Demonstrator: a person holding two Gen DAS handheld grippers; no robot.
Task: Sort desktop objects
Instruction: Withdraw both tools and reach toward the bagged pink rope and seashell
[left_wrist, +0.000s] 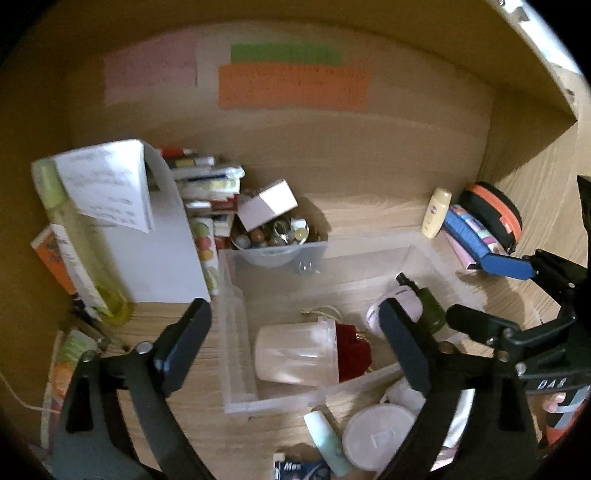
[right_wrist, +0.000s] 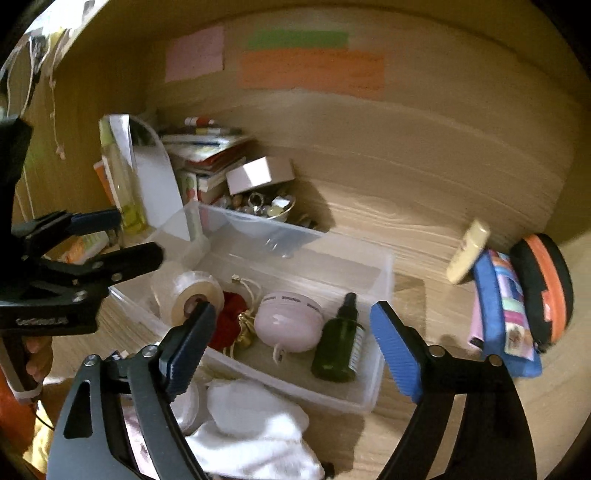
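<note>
A clear plastic bin (left_wrist: 236, 332) (right_wrist: 380, 273) sits on the wooden desk. In it lie a clear jar on its side (left_wrist: 295, 354) (right_wrist: 192, 295), a red pouch (left_wrist: 351, 350) (right_wrist: 231, 314), a pink round case (right_wrist: 290, 321) (left_wrist: 395, 302) and a dark green spray bottle (right_wrist: 340, 343) (left_wrist: 430, 306). My left gripper (left_wrist: 295, 332) is open above the bin, over the jar. My right gripper (right_wrist: 291, 350) is open above the bin's near side, over the pink case. Each gripper shows in the other's view (left_wrist: 491, 295) (right_wrist: 129, 236).
A bowl of small trinkets (left_wrist: 273, 236) with a white box (left_wrist: 267, 203) stands behind the bin, beside stacked books (left_wrist: 207, 192), a yellow bottle (left_wrist: 74, 236) and paper. A cream bottle (left_wrist: 436, 212), blue pouch (right_wrist: 495, 317) and orange-black case (right_wrist: 546, 288) are right. White cloth (right_wrist: 255, 421) and lids (left_wrist: 376, 435) lie in front.
</note>
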